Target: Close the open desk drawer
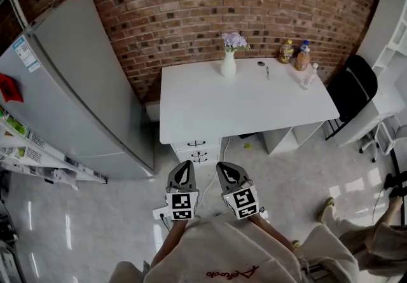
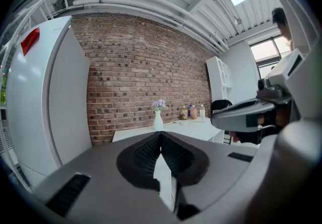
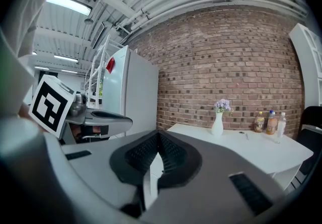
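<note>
Below desk [image 1: 254,110], drawer handles [image 1: 196,144], head view only

Bright, even light from the ceiling strip [image 3: 65,2] (glare streaks the floor [image 1: 82,224]), edges fisheye-bent.

Vase [image 1: 228,65] on desk [image 1: 254,107], fridge [image 1: 76,84] left

Rough brick wall [image 1: 191,14], smooth matt desk [image 1: 241,103] — glossy floor [image 1: 82,224]
</note>
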### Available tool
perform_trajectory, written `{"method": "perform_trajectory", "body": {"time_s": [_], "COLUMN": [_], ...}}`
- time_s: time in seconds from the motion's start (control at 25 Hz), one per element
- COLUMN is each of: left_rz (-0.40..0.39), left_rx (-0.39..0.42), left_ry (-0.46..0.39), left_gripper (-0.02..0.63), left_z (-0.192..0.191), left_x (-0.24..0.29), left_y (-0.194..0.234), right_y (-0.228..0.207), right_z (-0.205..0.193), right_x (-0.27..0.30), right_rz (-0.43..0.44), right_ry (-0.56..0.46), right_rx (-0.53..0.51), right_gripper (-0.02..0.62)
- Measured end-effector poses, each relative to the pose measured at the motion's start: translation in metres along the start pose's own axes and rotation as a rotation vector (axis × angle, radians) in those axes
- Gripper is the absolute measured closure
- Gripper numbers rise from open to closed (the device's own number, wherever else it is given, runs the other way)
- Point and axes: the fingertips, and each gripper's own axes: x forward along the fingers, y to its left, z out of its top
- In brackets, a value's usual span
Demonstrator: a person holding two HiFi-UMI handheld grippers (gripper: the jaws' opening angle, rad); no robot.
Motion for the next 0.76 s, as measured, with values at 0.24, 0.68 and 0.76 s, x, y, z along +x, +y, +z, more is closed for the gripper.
{"method": "perform_trajectory", "body": {"time_s": [0.24, 0.68, 0.76], "left_rz": [-0.011, -0.017, -0.008], "left_rx": [0.006, 0.01, 0.007], "left_ry": [0.012, 0.022, 0.025], "left_gripper": [0.594, 0.594, 0.594], "left_z": [-0.003, -0.007, -0.01], "left_x": [-0.001, -0.001, -0.003], "left_y": [-0.008, -0.012, -0.009], "right_y": [-0.002, 0.0, 0.003], "right_z": [-0.005, -0.009, -0.01], "right_x": [-0.005, -0.005, -0.004], "right_rz": [-0.003, 0.001, 0.01], "right_ry": [0.012, 0.019, 0.02], "right_rx": [0.008, 0.005, 0.004], "right_gripper": [0.578, 0.578, 0.578]}}
